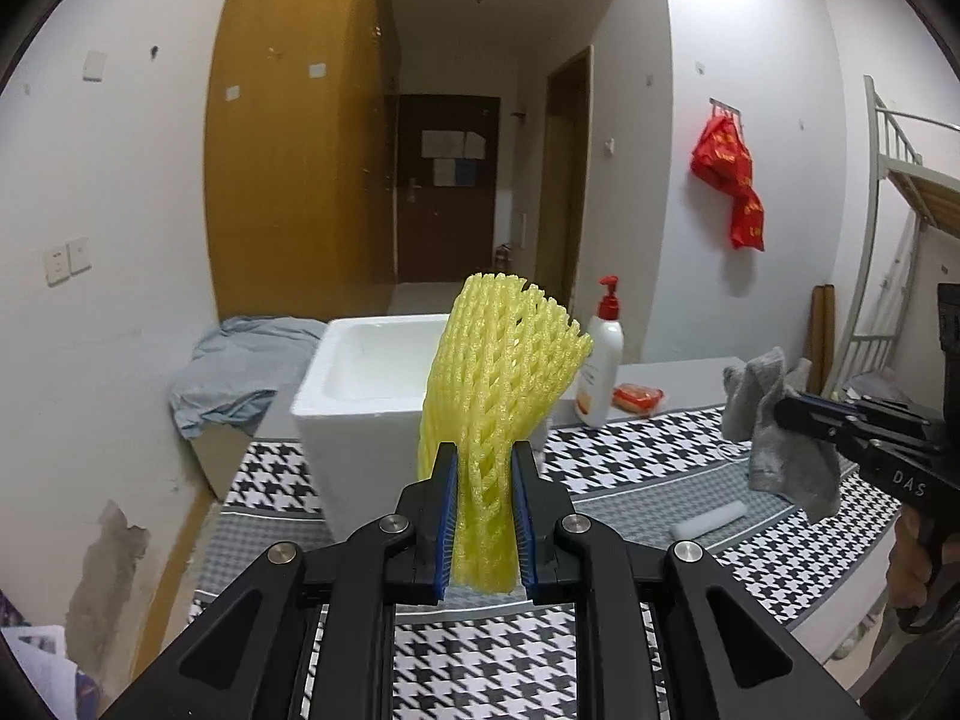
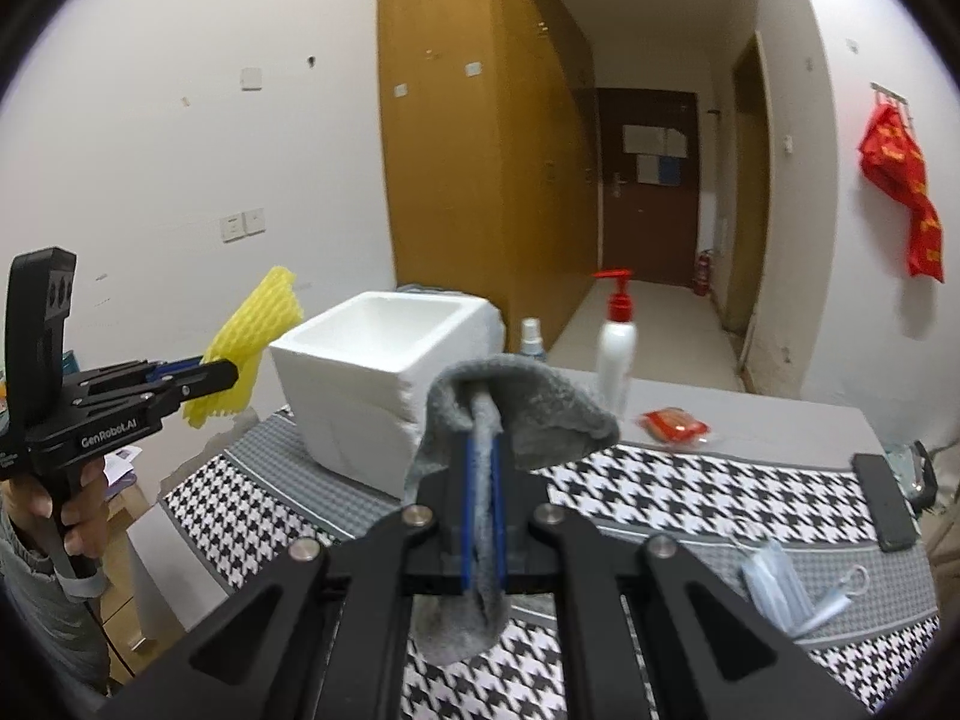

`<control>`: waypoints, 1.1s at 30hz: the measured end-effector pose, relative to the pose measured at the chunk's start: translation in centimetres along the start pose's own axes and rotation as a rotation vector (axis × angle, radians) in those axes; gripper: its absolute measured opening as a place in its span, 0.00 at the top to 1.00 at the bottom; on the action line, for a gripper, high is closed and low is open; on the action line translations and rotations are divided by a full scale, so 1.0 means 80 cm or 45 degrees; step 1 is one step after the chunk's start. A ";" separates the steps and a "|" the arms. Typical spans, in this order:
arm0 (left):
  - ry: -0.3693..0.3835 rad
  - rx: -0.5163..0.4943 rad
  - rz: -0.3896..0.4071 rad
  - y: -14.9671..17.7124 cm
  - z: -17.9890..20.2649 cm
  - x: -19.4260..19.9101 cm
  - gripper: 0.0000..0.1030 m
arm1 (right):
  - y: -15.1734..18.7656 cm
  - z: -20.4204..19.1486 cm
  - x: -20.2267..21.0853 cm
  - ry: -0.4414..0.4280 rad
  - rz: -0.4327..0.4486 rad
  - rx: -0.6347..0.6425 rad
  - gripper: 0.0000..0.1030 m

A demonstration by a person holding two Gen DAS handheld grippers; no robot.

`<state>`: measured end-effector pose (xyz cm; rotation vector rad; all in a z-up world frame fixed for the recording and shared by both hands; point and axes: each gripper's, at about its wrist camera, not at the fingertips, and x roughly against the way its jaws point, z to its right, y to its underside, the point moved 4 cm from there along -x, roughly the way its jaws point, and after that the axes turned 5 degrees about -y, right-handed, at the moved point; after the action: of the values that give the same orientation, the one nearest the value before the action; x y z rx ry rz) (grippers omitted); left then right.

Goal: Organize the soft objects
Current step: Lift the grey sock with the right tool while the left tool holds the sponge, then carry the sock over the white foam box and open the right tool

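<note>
Left gripper: clamped on a yellow foam net sleeve, which is pinched at its lower part between the blue pads while the upper part fans out above the jaws, clear of the table.
Right gripper: closed tight on a grey sock; one end is draped forward over the fingertips and the other end hangs below the jaws.
Where the task's things are: both soft items are held in the air above the houndstooth cloth, short of the white foam box, which stands open-topped ahead of both grippers and is judged to be the destination.
Risk, net sleeve: the springy foam can be squeezed out of a narrow pinch; if it is released off-centre, it may bounce off the box rim and land on the cloth.
Risk, sock: the drooping end may be caught on the box wall as it is carried over, so that the sock is dragged out of the grip or left hanging over the edge.
Risk, box: it looks light, so it may be pushed or tipped if it is struck by either gripper.
Risk, crowding: both grippers are aimed at one opening; a knock between them is possible.
Risk, neighbours: the pump bottle and small spray bottle stand just beside the box and may be toppled by a wide swing.
</note>
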<state>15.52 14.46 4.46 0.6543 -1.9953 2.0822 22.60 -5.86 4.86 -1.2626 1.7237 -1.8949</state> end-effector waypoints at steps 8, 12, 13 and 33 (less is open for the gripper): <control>-0.098 0.031 0.014 -0.003 -0.030 0.007 0.82 | -0.027 -0.034 -0.026 -0.072 0.008 0.053 0.93; -0.126 0.033 0.031 -0.006 -0.041 0.009 0.82 | -0.045 -0.055 -0.040 -0.104 0.014 0.094 0.93; -0.130 0.034 0.033 -0.006 -0.044 0.009 0.83 | -0.050 -0.058 -0.043 -0.109 0.016 0.102 0.93; -0.268 0.103 0.056 -0.007 -0.098 0.001 0.82 | -0.120 -0.114 -0.131 -0.200 -0.008 0.256 0.93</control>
<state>14.25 22.22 5.03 0.8865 -2.0575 2.2119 25.08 9.97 10.26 -1.3016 1.4148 -1.8639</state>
